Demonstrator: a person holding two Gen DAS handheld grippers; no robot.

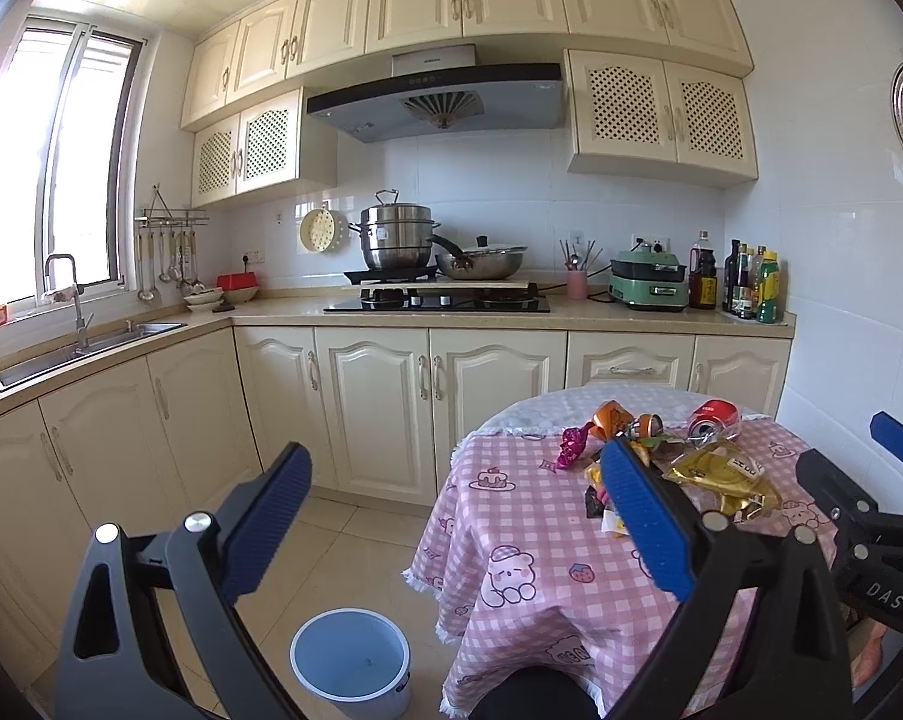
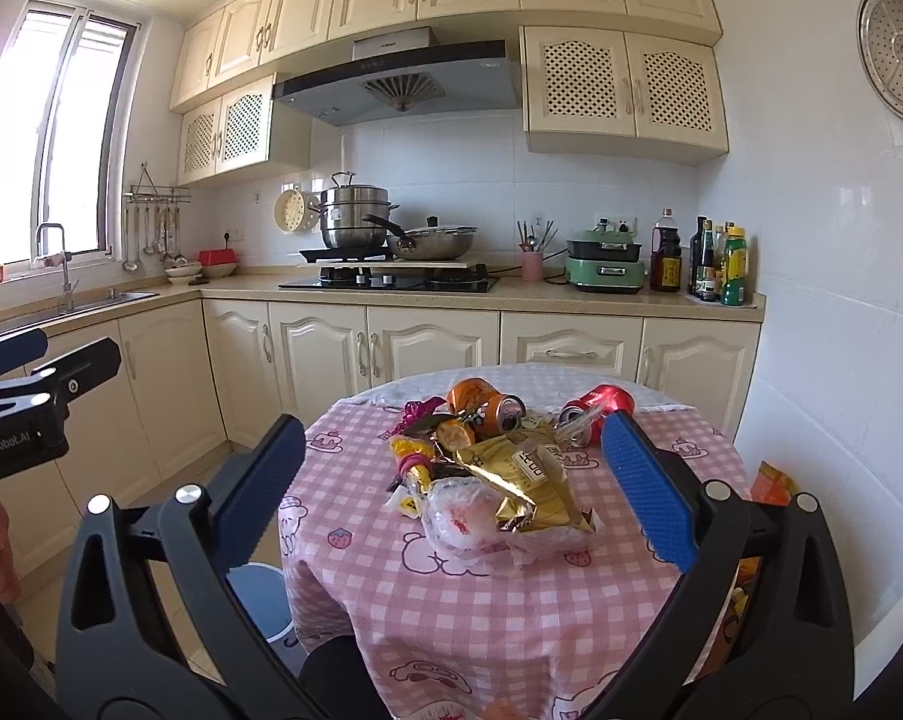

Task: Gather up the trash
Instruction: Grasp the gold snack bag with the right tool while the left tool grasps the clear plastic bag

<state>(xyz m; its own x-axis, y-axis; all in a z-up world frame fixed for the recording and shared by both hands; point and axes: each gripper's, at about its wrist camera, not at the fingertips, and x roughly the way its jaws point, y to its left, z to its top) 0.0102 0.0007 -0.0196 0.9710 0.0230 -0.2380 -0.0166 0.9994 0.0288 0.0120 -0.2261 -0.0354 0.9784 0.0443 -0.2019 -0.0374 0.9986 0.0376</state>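
A heap of trash lies on the round table with the pink checked cloth (image 2: 451,588): a gold foil bag (image 2: 523,480), a crumpled clear plastic bag (image 2: 457,519), an orange can (image 2: 502,411), a red can (image 2: 598,405) and a purple wrapper (image 2: 418,411). My right gripper (image 2: 451,480) is open, held above the table's near side with the heap between its fingers in view. My left gripper (image 1: 451,510) is open, left of the table over the floor. A pale blue bin (image 1: 350,660) stands on the floor below it, empty. The gold foil bag (image 1: 721,477) and red can (image 1: 715,417) show beyond its right finger.
Cream cabinets and a counter run along the back wall, with a hob (image 1: 439,300), pots, a green appliance (image 1: 649,285) and bottles (image 1: 751,288). A sink (image 1: 85,348) sits under the window at left. The white tiled wall stands close on the table's right.
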